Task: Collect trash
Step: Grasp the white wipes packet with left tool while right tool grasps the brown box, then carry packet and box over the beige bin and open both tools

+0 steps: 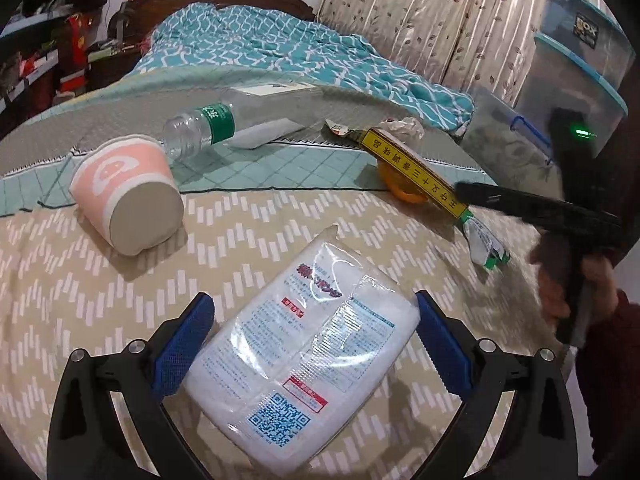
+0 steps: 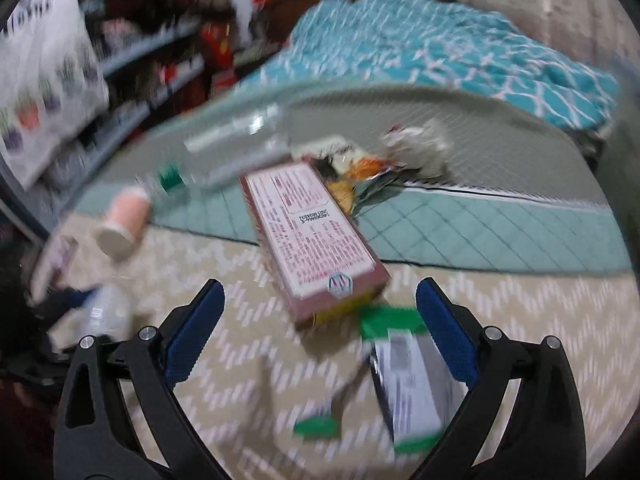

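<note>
While both tools gape, the glossy white packet (image 1: 298, 356) lies between ribbed blue pads (image 1: 182, 344).

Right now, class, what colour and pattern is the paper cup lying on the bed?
The cup is pink with a white face design; the left wrist view shows it best.

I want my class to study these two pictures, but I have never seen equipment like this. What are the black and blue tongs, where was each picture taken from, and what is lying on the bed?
No robot: a person holds a hand-held claw in each hand, each with a camera looking along its fingers. The left claw stands open around a white plastic packet, not gripping it. The blurred right claw is open, holding nothing. On the bed lie a pink paper cup, an empty plastic bottle and a long box.
</note>
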Demonstrator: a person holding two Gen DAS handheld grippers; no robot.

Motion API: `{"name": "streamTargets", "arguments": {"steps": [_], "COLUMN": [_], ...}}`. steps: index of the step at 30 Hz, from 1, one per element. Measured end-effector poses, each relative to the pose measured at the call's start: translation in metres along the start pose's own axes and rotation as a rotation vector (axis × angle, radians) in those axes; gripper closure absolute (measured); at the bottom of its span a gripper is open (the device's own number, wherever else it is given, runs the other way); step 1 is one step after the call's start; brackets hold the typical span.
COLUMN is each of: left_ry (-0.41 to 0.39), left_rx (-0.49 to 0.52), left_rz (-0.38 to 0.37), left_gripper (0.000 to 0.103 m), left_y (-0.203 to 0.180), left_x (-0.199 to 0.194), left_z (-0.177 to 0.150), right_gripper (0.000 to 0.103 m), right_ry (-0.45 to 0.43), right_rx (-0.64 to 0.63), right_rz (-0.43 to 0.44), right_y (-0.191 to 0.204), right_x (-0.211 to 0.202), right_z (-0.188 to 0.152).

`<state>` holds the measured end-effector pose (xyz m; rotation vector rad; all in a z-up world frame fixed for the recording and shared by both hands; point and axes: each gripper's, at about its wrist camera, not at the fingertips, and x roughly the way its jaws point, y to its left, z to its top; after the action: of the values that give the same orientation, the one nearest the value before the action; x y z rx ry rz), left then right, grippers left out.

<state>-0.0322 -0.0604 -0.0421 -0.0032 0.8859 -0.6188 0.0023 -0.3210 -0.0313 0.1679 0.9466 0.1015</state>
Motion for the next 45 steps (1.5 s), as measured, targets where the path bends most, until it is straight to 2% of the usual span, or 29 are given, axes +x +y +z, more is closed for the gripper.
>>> {"name": "streamTargets", "arguments": {"steps": [1,2,3,5,9,10,14,19,24,27,30,36,39,41,43,45], "left_ry": [0.003,0.003,0.002,-0.005,-0.03,-0.035,-0.025,-0.034,0.002,0.021,0.075,0.167,0.214,0.229,0.25,0.286], "left_rx": [-0.001,0.001,0.002,0.005,-0.004,-0.005,0.005,0.09,0.107,0.152,0.21,0.389,0.434,0.462,0.485,0.482], "left_rz": [-0.001,-0.001,0.0,0.004,-0.019,-0.029,-0.042,-0.052,-0.151,-0.218,-0.287,-0.424,-0.482,-0.49,-0.472,-0.452], "left_gripper": [0.009,0.009,0.009,0.009,0.016,0.018,0.021,0.023,0.024,0.024,0.024,0.023,0.023,0.023,0.022,0.019], "left_y": [0.0,0.0,-0.001,-0.002,0.001,0.001,-0.002,-0.021,-0.052,-0.091,-0.145,-0.292,-0.363,-0.407,-0.439,-0.459], "left_x": [0.0,0.0,0.0,-0.001,-0.006,-0.007,-0.006,-0.01,-0.004,0.008,0.033,0.097,0.133,0.161,0.188,0.212], "left_z": [0.0,0.0,0.0,-0.002,-0.002,-0.002,-0.001,-0.007,0.002,0.023,0.046,0.079,0.093,0.098,0.101,0.101], "right_gripper": [0.008,0.026,0.033,0.034,0.034,0.034,0.034,0.034,0.034,0.034,0.034,0.035,0.035,0.035,0.035,0.035], "right_ry": [0.018,0.039,0.045,-0.008,-0.128,-0.134,-0.125,-0.144,-0.287,-0.322,-0.349,-0.434,-0.455,-0.441,-0.429,-0.405], "right_rx": [-0.001,0.013,0.041,0.06,-0.036,-0.043,-0.004,0.13,0.238,0.315,0.431,0.674,0.779,0.791,0.816,0.824], "right_rz": [-0.011,0.028,0.072,0.163,0.186,0.179,0.009,-0.002,-0.047,-0.088,-0.127,-0.26,-0.279,-0.318,-0.31,-0.342], "right_y": [-0.001,-0.003,-0.004,0.006,0.053,0.06,0.066,0.038,0.001,-0.035,-0.081,-0.191,-0.244,-0.27,-0.291,-0.303], "right_x": [0.008,0.012,0.01,-0.013,-0.068,-0.075,-0.083,-0.103,-0.142,-0.152,-0.163,-0.211,-0.227,-0.225,-0.218,-0.209], "right_z": [0.002,0.002,0.0,-0.011,-0.051,-0.062,-0.11,-0.145,-0.153,-0.16,-0.177,-0.21,-0.219,-0.215,-0.213,-0.208]}}
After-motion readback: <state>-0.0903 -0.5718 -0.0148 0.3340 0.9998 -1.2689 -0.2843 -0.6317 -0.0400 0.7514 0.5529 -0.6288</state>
